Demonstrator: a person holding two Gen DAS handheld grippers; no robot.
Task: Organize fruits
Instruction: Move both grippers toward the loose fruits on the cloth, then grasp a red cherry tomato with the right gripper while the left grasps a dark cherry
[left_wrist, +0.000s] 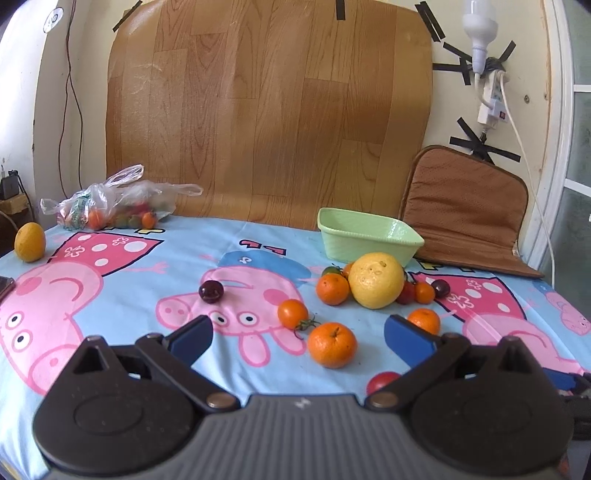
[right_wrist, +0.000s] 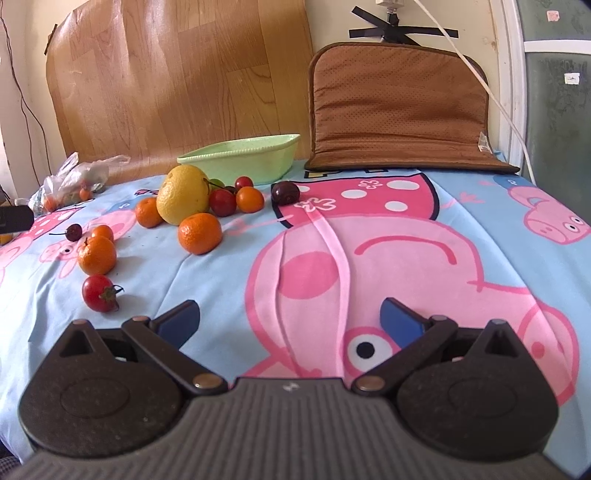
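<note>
Loose fruit lies on a cartoon-print cloth: a big yellow citrus (left_wrist: 376, 280) (right_wrist: 183, 194), several mandarins, one nearest (left_wrist: 332, 345) (right_wrist: 200, 233), red tomatoes (right_wrist: 99, 293) and dark cherries (left_wrist: 211, 291) (right_wrist: 285, 192). A pale green basin (left_wrist: 369, 242) (right_wrist: 243, 158) stands empty behind the pile. My left gripper (left_wrist: 298, 334) is open and empty, just short of the nearest mandarin. My right gripper (right_wrist: 290, 319) is open and empty over bare cloth, right of the fruit.
A plastic bag of small fruit (left_wrist: 110, 205) and a lone yellow fruit (left_wrist: 30, 242) sit at the far left. A brown cushion (left_wrist: 467, 214) (right_wrist: 400, 107) leans on the wall at the right. A wood-pattern sheet (left_wrist: 266, 110) backs the table.
</note>
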